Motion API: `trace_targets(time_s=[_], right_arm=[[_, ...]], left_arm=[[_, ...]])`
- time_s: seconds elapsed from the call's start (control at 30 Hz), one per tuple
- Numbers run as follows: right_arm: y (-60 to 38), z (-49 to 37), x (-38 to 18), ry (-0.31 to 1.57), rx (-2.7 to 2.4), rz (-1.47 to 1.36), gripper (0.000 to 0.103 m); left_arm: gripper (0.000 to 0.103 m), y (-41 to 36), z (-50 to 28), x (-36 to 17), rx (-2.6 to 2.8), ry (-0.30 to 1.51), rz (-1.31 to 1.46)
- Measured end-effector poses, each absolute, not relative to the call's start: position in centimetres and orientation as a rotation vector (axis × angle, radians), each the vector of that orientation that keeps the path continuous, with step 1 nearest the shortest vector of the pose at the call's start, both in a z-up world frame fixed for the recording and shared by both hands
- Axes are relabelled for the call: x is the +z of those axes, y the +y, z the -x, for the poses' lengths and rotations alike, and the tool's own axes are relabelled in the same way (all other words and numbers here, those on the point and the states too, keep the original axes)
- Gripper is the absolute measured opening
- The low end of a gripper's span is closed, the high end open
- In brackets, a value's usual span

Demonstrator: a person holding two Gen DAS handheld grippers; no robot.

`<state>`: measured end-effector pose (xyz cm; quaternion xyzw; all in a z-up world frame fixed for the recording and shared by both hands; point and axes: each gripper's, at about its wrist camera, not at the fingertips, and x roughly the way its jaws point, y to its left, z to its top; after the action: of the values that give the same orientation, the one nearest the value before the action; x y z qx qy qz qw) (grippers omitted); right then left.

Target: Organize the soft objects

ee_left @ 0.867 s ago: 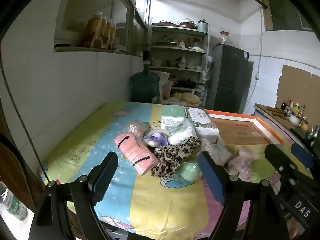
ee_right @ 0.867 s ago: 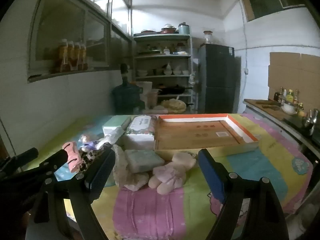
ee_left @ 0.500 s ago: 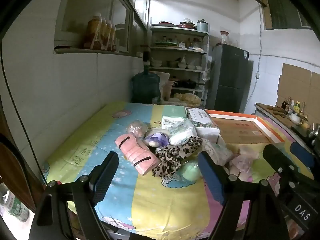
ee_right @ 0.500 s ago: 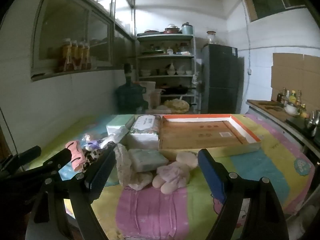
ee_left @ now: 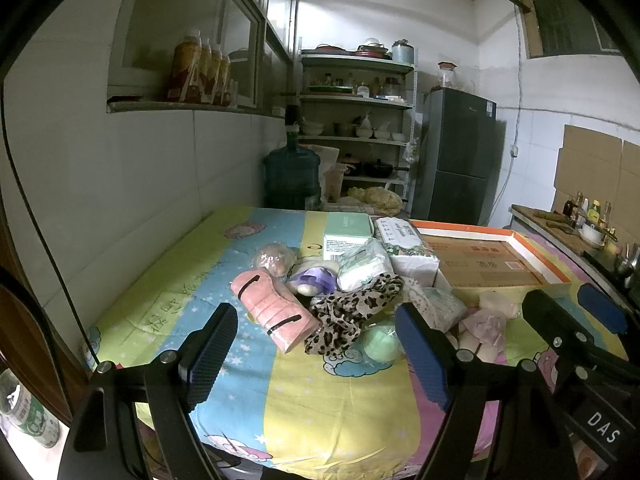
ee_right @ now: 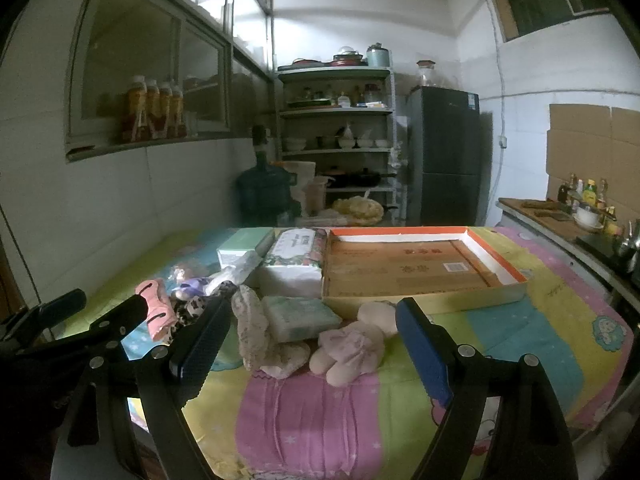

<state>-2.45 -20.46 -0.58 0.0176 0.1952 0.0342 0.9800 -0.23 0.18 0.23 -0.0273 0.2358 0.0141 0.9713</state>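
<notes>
A heap of soft things lies mid-table: a pink ribbed roll, a leopard-print cloth, a pale green ball, a tissue pack and a purple toy. In the right wrist view a pale pink plush toy, a lace cloth and a green wipes pack lie in front of a shallow orange-rimmed box. My left gripper hangs open short of the heap, nothing between its fingers. My right gripper is open too, just short of the plush toy.
A colourful striped cloth covers the table. A mint box and a floral tissue pack stand behind the heap. A water jug, shelves and a dark fridge are at the back. The wall runs along the table's left side.
Both views have tilted and drifted slightly; the heap sits a touch higher in the left wrist view. Both grippers stay open and nothing on the table has moved.
</notes>
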Motion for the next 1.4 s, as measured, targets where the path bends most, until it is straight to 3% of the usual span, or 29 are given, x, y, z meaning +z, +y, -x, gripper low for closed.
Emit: trace_targets(time_s=[1.4], right_arm=[[-19.66,2.63,-0.33,0.392,0.094,-0.038,0.086]], left_arm=[[0.081,0.12,0.31,0.69,0.029,0.466,0.047]])
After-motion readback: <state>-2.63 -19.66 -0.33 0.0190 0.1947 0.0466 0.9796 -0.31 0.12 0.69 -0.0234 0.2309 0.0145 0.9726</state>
